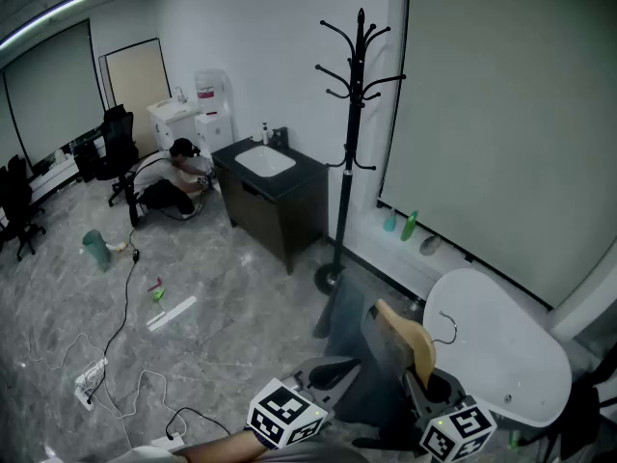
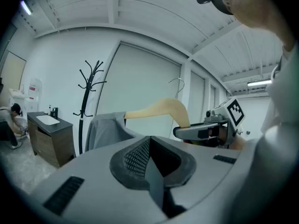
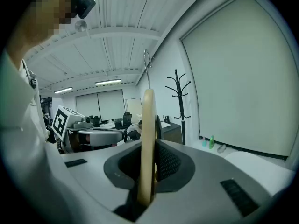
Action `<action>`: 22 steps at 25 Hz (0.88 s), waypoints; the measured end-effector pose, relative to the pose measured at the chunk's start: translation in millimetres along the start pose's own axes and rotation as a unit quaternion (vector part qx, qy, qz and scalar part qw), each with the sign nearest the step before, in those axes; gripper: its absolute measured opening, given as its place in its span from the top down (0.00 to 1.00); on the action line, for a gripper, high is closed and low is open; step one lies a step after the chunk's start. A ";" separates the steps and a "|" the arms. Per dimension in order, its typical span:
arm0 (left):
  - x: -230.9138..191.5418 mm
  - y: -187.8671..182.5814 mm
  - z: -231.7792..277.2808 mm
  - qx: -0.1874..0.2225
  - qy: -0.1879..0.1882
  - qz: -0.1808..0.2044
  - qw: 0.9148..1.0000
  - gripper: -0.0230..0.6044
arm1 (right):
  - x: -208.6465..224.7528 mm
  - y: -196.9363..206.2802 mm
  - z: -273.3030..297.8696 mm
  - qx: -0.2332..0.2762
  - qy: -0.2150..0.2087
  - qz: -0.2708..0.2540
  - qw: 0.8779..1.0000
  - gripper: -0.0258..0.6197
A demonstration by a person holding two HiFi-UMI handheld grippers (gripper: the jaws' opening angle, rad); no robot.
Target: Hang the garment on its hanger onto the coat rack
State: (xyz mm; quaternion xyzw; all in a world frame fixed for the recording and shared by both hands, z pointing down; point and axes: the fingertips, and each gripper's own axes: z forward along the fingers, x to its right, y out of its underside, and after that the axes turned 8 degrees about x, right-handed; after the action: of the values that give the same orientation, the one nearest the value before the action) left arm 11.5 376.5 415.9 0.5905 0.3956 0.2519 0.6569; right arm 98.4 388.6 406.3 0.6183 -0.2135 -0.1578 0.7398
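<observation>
My right gripper (image 3: pixel 148 171) is shut on the arm of a pale wooden hanger (image 3: pixel 148 134), which stands edge-on between the pads. Its metal hook (image 3: pixel 147 65) points up. In the head view the hanger (image 1: pixel 410 339) carries a grey garment (image 1: pixel 349 350) that droops to the left over the floor. My left gripper (image 2: pixel 150 163) is shut with nothing in it and sits just left of the garment (image 2: pixel 105 130). The black coat rack (image 1: pixel 358 114) stands ahead by the blinds, its pegs bare and well apart from the hanger.
A round white table (image 1: pixel 506 350) is close on the right. A black sink cabinet (image 1: pixel 273 191) stands left of the rack's base (image 1: pixel 330 278). A person (image 1: pixel 172 189) crouches on the floor beyond it. Cables (image 1: pixel 116 350) trail over the floor. Bottles (image 1: pixel 409 226) line the window ledge.
</observation>
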 end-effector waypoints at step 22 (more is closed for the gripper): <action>-66.3 -9.0 -34.6 0.011 -0.008 -0.012 1.000 0.96 | -8.6 -6.4 55.9 0.000 0.026 0.010 1.000 0.88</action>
State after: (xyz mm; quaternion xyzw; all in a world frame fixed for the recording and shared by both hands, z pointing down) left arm -55.1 341.9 422.3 0.5954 0.3997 0.2347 0.6563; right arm 62.6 344.3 407.0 0.6198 -0.2003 -0.1346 0.7467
